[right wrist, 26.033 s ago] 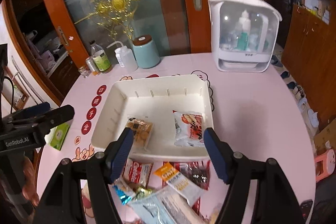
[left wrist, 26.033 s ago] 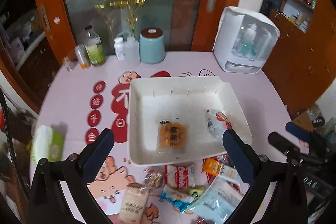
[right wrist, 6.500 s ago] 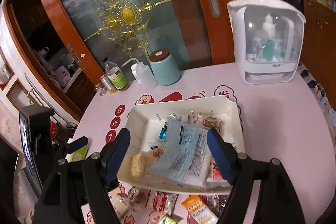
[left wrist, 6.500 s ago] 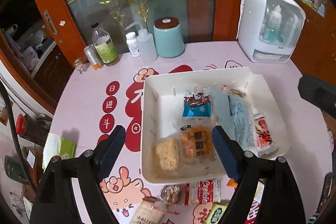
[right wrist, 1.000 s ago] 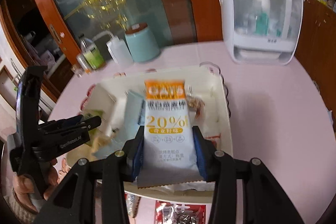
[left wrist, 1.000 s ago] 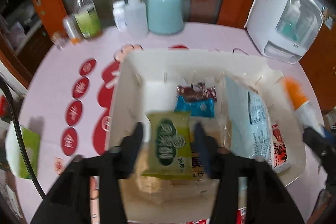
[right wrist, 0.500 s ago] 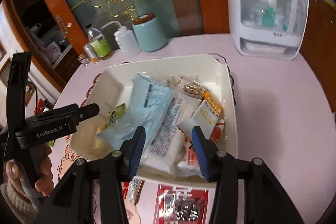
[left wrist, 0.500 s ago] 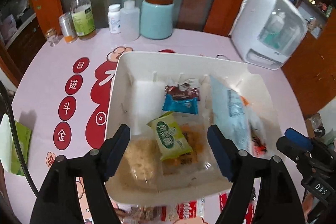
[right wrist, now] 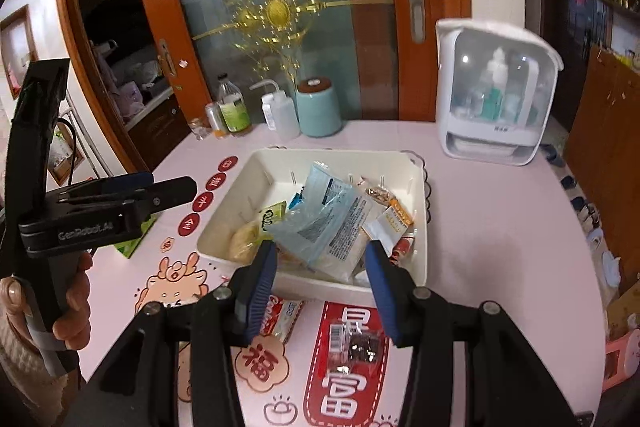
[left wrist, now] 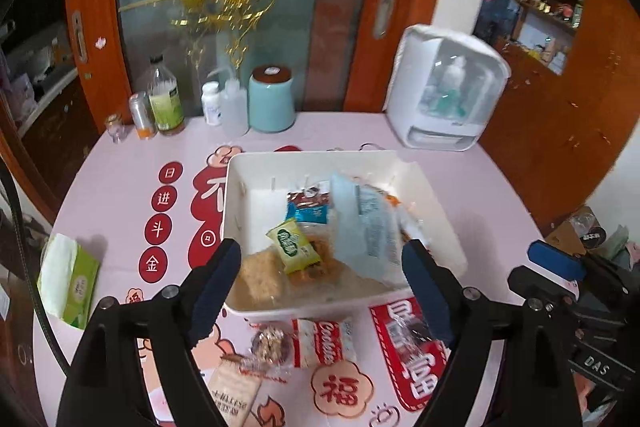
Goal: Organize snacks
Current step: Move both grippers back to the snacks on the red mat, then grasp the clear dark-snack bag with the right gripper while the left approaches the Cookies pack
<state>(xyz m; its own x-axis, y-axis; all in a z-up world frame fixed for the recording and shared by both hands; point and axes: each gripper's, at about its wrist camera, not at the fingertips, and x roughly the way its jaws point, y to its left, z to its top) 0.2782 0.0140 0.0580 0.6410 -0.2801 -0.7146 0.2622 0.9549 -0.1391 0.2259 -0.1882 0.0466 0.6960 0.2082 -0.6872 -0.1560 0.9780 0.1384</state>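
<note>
Item 1, far left of the near strip: a tan printed packet (left wrist: 234,393) lies on the pink worktop (left wrist: 120,187), just below and left of the left gripper (left wrist: 320,291). It lies tilted, its long axis running from near-left to far-right.

Item 2: a clear-wrapped round snack (left wrist: 269,345), just right of the tan packet and touching the next item's wrapper.

Item 3: a red-and-white cookie packet (left wrist: 322,341), lying flat just near the front wall of the white bin (left wrist: 256,163). It sits between the left fingers (left wrist: 216,283) in that view, a little nearer than their tips; long axis roughly left to right. In the right wrist view the same packet (right wrist: 282,311) is partly hidden behind the right gripper's left finger.

Item 4: a clear packet with dark contents (right wrist: 354,343), on the red printed panel of the worktop, lying just near and between the tips of the right gripper (right wrist: 320,283); the left gripper's right finger partly covers it in the other view.

Left gripper: fingers are opening wide, nothing between them; it hangs above the bin's near edge.

Right gripper: fingers stand parted by a narrow gap, empty, likewise above the near edge.

Bin contents: green packet (left wrist: 294,245), pale blue pouch (left wrist: 362,227), orange-and-white packet (right wrist: 390,223) and others, piled loosely.

Judgement: four snacks remain outside. Items 1 to 3 lie nearer the left hand, item 4 nearer the right; each gripper must drop toward the near side.
</note>
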